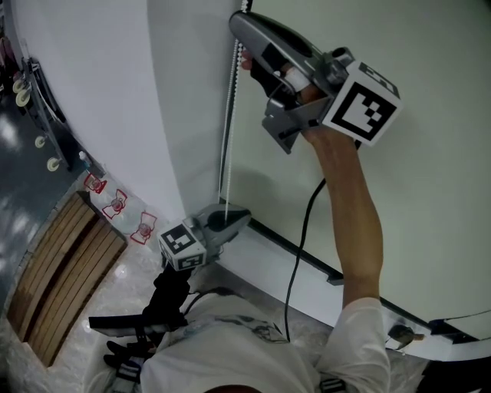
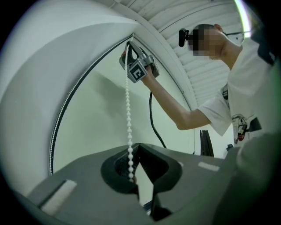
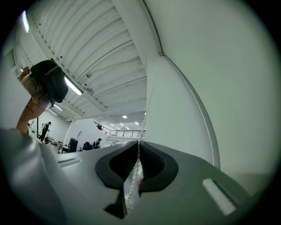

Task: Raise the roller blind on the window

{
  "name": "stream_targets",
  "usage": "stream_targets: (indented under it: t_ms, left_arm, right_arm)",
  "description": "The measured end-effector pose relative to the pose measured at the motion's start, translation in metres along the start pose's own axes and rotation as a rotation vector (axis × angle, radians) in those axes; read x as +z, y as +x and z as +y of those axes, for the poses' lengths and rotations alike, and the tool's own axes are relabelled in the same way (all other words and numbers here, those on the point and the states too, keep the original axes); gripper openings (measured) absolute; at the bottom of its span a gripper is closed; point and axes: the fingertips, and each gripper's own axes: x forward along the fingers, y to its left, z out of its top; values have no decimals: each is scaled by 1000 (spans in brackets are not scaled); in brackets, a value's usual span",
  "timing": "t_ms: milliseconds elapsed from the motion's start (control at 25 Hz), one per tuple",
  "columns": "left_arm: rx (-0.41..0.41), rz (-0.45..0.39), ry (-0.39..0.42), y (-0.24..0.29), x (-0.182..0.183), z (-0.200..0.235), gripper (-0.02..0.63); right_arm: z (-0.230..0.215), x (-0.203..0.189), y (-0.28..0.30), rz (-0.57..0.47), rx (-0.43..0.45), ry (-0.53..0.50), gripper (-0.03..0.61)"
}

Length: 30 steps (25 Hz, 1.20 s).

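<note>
Beside the window, the bead chain (image 1: 229, 123) is stretched vertically, pinched high by the right gripper (image 1: 240, 32) and low by the left gripper (image 1: 234, 219).

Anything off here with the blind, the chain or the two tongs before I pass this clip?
Nothing stands out. The bead chain runs straight between the right tongs, shut on it high up, and the left tongs, shut on it low down. The roller blind hangs flat, with no crease or tear showing.
</note>
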Motion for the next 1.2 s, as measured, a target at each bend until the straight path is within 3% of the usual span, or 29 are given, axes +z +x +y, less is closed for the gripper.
stream_targets:
  t_ms: [440, 600, 1200]
  left_arm:
    - [3, 10, -8, 2, 1, 0, -2]
    - [-3, 7, -11, 1, 0, 2, -2]
    - [1, 15, 2, -1, -1, 2, -2]
  right_arm:
    - [8, -12, -13, -29, 9, 19, 5]
    - [11, -17, -16, 5, 8, -11, 5]
    - [25, -102, -45, 114, 9, 80, 5]
